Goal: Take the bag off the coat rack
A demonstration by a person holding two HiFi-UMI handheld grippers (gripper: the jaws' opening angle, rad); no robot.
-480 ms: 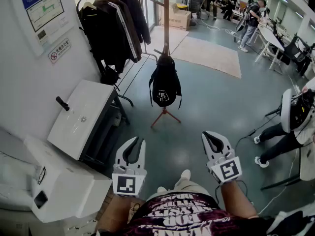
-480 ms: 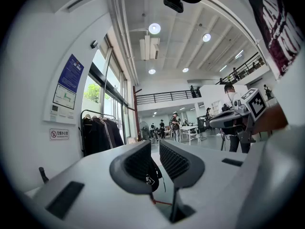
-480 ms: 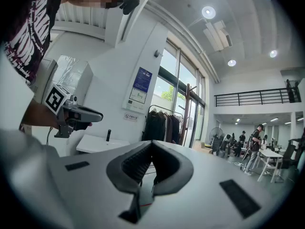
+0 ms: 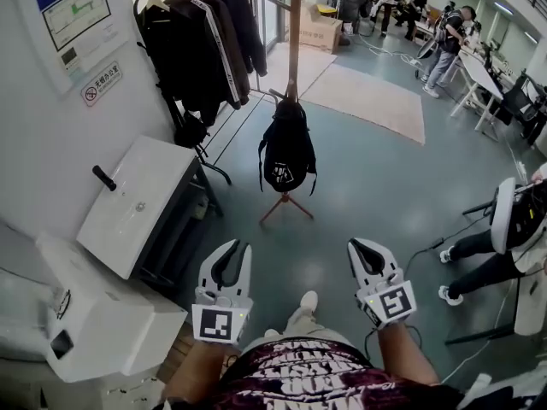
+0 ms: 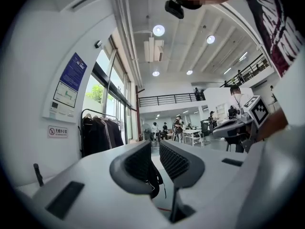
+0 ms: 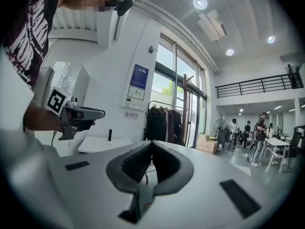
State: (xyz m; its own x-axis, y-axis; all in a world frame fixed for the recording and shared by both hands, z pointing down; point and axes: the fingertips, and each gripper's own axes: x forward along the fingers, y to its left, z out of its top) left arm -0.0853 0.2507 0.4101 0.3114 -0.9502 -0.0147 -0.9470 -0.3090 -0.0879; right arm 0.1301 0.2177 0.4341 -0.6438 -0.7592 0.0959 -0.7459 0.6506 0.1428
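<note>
Matt cloth bag (image 4: 287, 156) — wooden coat rack pole (image 4: 293, 32) — smooth floor (image 4: 376, 195).

Coat rack (image 4: 293, 24) top cut off by frame edge; bag (image 4: 287, 148) print unreadable

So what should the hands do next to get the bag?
Probably walk closer first, bringing both grippers forward. The black bag hangs on the coat rack well ahead, while the left gripper and right gripper sit low, far short of it, touching nothing. The right one's fingers are shut.
</note>
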